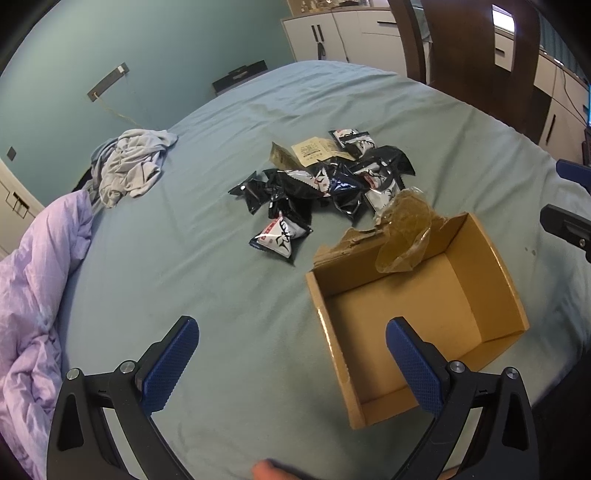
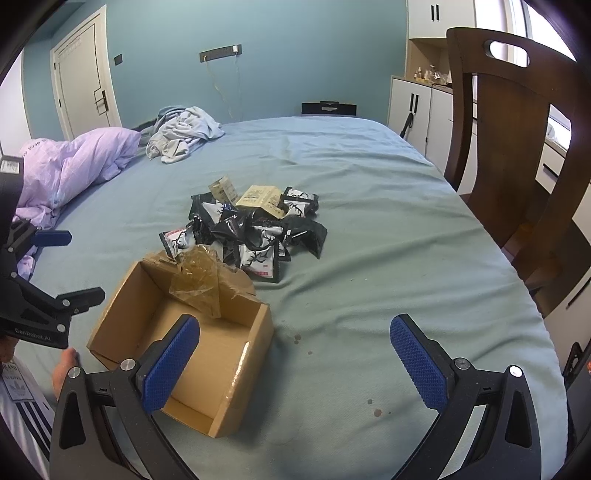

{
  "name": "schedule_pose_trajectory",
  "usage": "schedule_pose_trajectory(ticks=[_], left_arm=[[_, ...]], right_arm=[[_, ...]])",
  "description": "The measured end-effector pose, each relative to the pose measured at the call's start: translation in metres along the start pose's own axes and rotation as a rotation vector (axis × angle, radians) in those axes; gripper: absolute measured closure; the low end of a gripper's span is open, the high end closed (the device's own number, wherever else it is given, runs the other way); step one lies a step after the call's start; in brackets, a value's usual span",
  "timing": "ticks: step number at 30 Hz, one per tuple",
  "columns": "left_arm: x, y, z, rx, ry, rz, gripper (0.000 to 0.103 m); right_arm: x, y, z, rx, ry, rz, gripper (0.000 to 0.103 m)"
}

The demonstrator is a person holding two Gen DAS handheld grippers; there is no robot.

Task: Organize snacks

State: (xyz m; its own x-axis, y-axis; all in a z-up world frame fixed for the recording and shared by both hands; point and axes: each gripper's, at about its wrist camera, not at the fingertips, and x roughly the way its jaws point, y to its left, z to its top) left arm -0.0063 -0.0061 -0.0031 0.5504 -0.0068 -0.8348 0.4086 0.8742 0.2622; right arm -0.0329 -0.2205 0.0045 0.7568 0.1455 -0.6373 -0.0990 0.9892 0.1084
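Observation:
A heap of black-and-white snack packets [image 1: 325,181] [image 2: 255,229] lies mid-bed, with two tan packets [image 1: 314,149] [image 2: 260,197] on its far side. One packet [image 1: 280,238] lies apart, nearest the left gripper. An open cardboard box [image 1: 413,306] [image 2: 184,332] sits just in front of the heap, crumpled brown tape [image 1: 406,229] [image 2: 199,280] hanging over its far wall. It holds nothing. My left gripper [image 1: 291,365] is open above the sheet at the box's near-left corner. My right gripper [image 2: 295,365] is open, its left finger [image 2: 170,369] over the box. Each gripper shows at the other view's edge [image 1: 569,206] [image 2: 59,269].
A teal sheet [image 1: 221,295] [image 2: 369,277] covers the bed. A lilac duvet [image 1: 33,295] [image 2: 74,166] and crumpled grey clothes [image 1: 129,162] [image 2: 184,133] lie at the left. A wooden chair [image 2: 517,147] and white cabinets [image 1: 351,33] stand to the right.

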Motion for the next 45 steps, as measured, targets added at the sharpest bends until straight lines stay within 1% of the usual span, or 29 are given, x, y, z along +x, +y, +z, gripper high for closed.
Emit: schedule_pose_trajectory(ticks=[7, 13, 20, 28, 32, 34, 39, 42, 45], left_arm=[[0.001, 0.0, 0.0, -0.002, 0.008, -0.007, 0.0], [0.001, 0.002, 0.0, -0.011, 0.007, -0.013, 0.0], [0.002, 0.007, 0.003, -0.03, 0.011, -0.023, 0.0], [0.003, 0.008, 0.005, -0.038, 0.011, -0.017, 0.0], [0.004, 0.011, 0.006, -0.051, 0.011, -0.022, 0.0], [0.003, 0.014, 0.007, -0.06, 0.007, -0.027, 0.0], [0.002, 0.02, 0.009, -0.087, -0.005, -0.044, 0.0], [0.004, 0.023, 0.009, -0.1, 0.001, -0.056, 0.0], [0.005, 0.024, 0.009, -0.111, 0.007, -0.072, 0.0]], right_arm=[[0.003, -0.004, 0.002, 0.016, 0.005, -0.013, 0.0], [0.009, -0.006, 0.01, 0.023, 0.002, -0.016, 0.0], [0.028, -0.013, 0.022, 0.045, 0.01, -0.029, 0.0], [0.053, -0.023, 0.036, 0.054, 0.02, -0.022, 0.0], [0.071, -0.031, 0.04, 0.068, 0.038, -0.018, 0.0], [0.091, -0.037, 0.04, 0.096, 0.083, -0.005, 0.0], [0.129, -0.052, 0.05, 0.142, 0.141, 0.012, 0.0], [0.147, -0.052, 0.061, 0.148, 0.156, 0.026, 0.0], [0.163, -0.049, 0.075, 0.134, 0.148, 0.038, 0.0]])
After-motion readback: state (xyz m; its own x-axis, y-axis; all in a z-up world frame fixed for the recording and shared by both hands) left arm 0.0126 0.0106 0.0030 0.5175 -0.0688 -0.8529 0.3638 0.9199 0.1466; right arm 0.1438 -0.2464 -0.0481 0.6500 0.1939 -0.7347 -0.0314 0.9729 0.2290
